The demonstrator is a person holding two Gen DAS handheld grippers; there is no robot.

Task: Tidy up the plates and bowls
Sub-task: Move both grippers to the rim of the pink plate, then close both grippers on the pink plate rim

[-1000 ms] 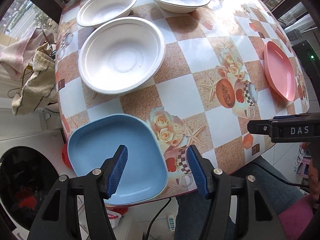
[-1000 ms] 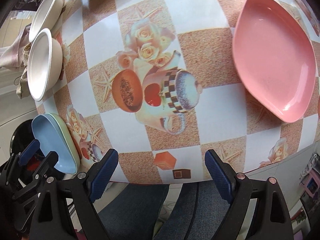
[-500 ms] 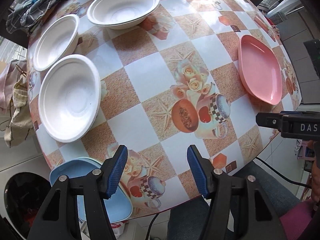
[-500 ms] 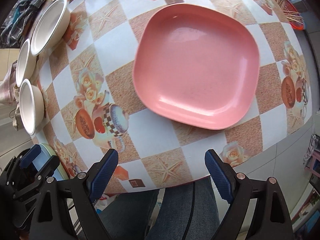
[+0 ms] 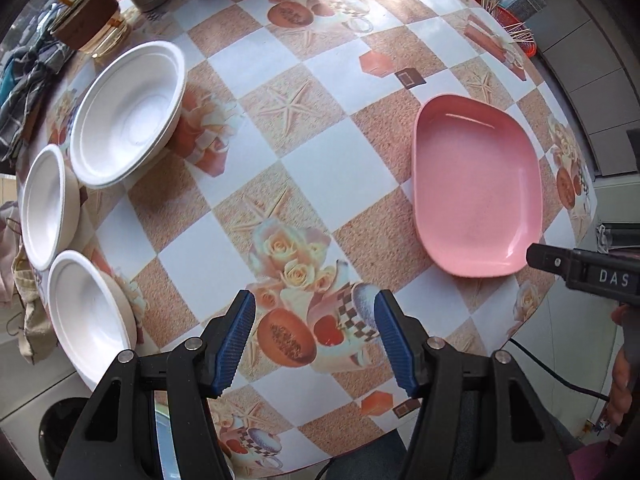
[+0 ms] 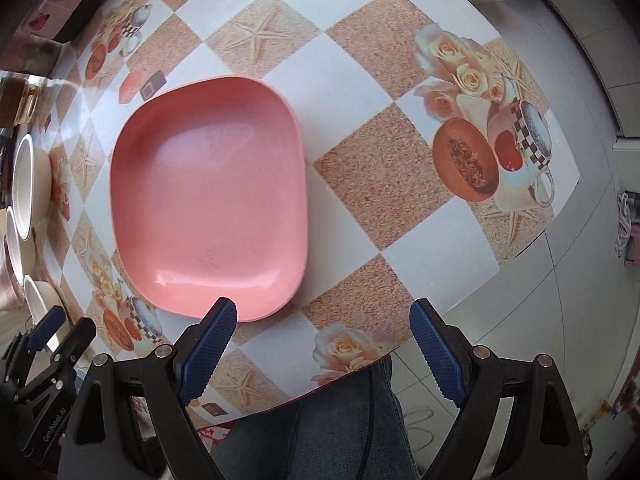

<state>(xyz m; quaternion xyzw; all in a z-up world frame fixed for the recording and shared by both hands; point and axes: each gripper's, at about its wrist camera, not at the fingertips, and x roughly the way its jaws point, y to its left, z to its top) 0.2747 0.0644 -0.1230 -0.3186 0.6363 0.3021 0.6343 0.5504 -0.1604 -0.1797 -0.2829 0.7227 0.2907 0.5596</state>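
Pink plate (image 6: 208, 196) now almost under the right gripper (image 6: 324, 344), lying flat on the checked tablecloth (image 6: 384, 184) close to the near table edge; a second ago seen far off at the right margin of that view, half a second ago centred ahead. Near rim just beyond the left blue pad (image 6: 210, 346), right pad out past the table edge, nothing between them. Jaws spread wide, empty, unchanged in gap across all three frames.

Left gripper (image 5: 314, 340) likewise carried across the table: blue plate under it a second ago, gone from sight now, only printed roses and cups between its pads. Jaws half apart, empty, gap unchanged. Three white bowls (image 5: 128, 114) in a row along the far left edge, separate, not nested; pink plate (image 5: 478, 196) off to the right in this view, with the black body of the right gripper (image 5: 584, 270) just past its near corner.

Reads as approach to the pink plate, not yet a grasp: no pad touching the rim. Likely next: lower, straddle the near rim, close. Bowls seemingly untouched, stacking not yet done
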